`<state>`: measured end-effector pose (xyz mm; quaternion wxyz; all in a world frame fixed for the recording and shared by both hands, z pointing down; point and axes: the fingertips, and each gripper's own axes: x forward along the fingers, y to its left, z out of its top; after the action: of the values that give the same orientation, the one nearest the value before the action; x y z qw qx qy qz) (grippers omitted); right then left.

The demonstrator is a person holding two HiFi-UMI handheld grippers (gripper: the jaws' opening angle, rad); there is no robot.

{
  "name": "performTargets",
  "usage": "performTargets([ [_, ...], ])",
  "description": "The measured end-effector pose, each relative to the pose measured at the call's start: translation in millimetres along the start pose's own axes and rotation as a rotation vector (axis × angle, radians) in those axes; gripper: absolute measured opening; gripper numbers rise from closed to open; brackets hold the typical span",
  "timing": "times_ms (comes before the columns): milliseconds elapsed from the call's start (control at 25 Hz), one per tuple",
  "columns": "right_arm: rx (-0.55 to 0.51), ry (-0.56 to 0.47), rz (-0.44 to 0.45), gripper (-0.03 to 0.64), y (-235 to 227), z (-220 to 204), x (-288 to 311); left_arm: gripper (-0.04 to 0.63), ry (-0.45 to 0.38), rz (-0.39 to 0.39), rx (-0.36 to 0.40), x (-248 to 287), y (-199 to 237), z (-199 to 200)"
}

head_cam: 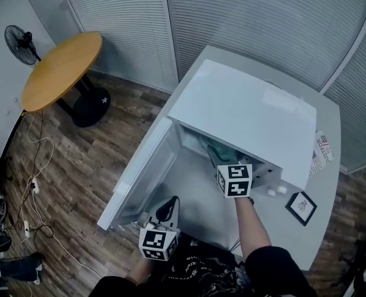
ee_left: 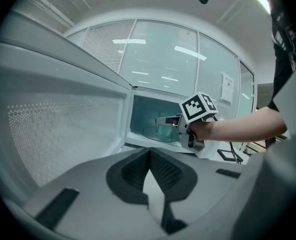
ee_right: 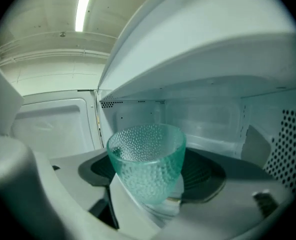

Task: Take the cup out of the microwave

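A green dimpled glass cup (ee_right: 147, 164) stands upright between my right gripper's jaws, which are shut on its lower part, just inside the mouth of the white microwave (head_cam: 245, 113). In the head view the right gripper (head_cam: 219, 158) reaches into the cavity and the cup (head_cam: 220, 148) shows as a green patch under the microwave's top. The microwave door (head_cam: 143, 172) hangs open to the left. My left gripper (head_cam: 168, 210) hovers below the door's near edge, shut with nothing in it. From the left gripper view, the right gripper (ee_left: 164, 120) is seen in the open cavity.
The microwave sits on a white table (head_cam: 328, 184) that also carries a small framed picture (head_cam: 301, 207) and a booklet (head_cam: 322, 153). A round wooden table (head_cam: 62, 70), a fan (head_cam: 21, 44) and cables on the floor (head_cam: 34, 166) lie to the left.
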<state>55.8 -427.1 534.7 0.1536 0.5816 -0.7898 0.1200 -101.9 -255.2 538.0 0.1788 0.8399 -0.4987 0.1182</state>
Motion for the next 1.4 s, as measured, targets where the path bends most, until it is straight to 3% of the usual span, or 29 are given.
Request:
performTargets([
  [920,-0.015,-0.037,0.003,0.387,26,4,-59,0.006,-0.044,-0.037,0.078,-8,-16,12],
  [1400,0.035,-0.050,-0.026,0.387,36,-8,-106,0.006,-0.087,-0.028,0.080,-9,-18,23],
])
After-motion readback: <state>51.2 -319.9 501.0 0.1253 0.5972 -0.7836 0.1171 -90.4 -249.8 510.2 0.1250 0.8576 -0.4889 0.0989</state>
